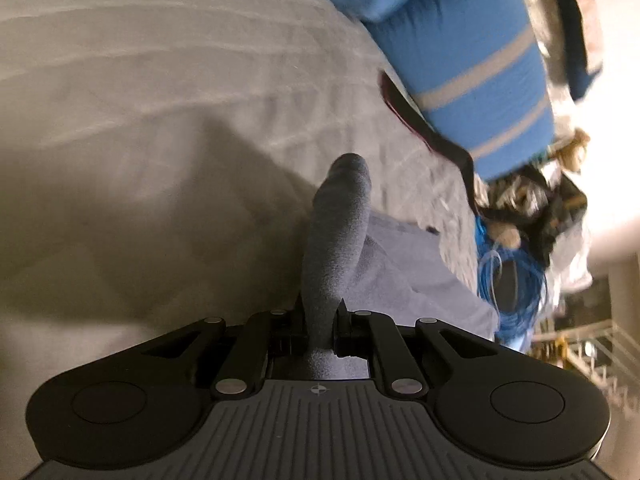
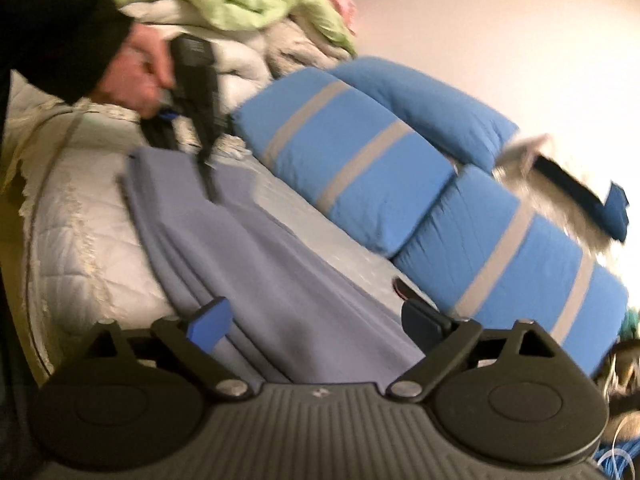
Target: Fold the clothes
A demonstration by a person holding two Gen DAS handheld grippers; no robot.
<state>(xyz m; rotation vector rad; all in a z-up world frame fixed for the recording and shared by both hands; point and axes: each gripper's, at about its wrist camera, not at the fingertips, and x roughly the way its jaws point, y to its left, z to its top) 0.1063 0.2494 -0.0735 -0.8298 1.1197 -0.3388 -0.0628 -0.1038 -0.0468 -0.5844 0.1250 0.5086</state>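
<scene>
A lavender garment (image 2: 280, 280) lies stretched in long folds across the white quilted bed (image 2: 80, 240). In the right wrist view a hand (image 2: 136, 76) in a dark sleeve holds my left gripper (image 2: 210, 188), its tip down on the garment's far end. In the left wrist view the left gripper (image 1: 350, 168) has its grey fingers (image 1: 336, 240) pressed together, and the garment (image 1: 420, 280) bunches up against their right side, pinched there. My right gripper (image 2: 316, 320) stands wide open just above the garment's near end. Its pads (image 2: 210, 320) touch nothing.
Blue pillows with grey stripes (image 2: 352, 152) line the far side of the bed. A heap of clothes, with a green piece (image 2: 240, 0) on top, is stacked behind the hand. A coil of blue cable (image 1: 508, 280) and a dark strap (image 1: 420, 124) lie off the bed's edge.
</scene>
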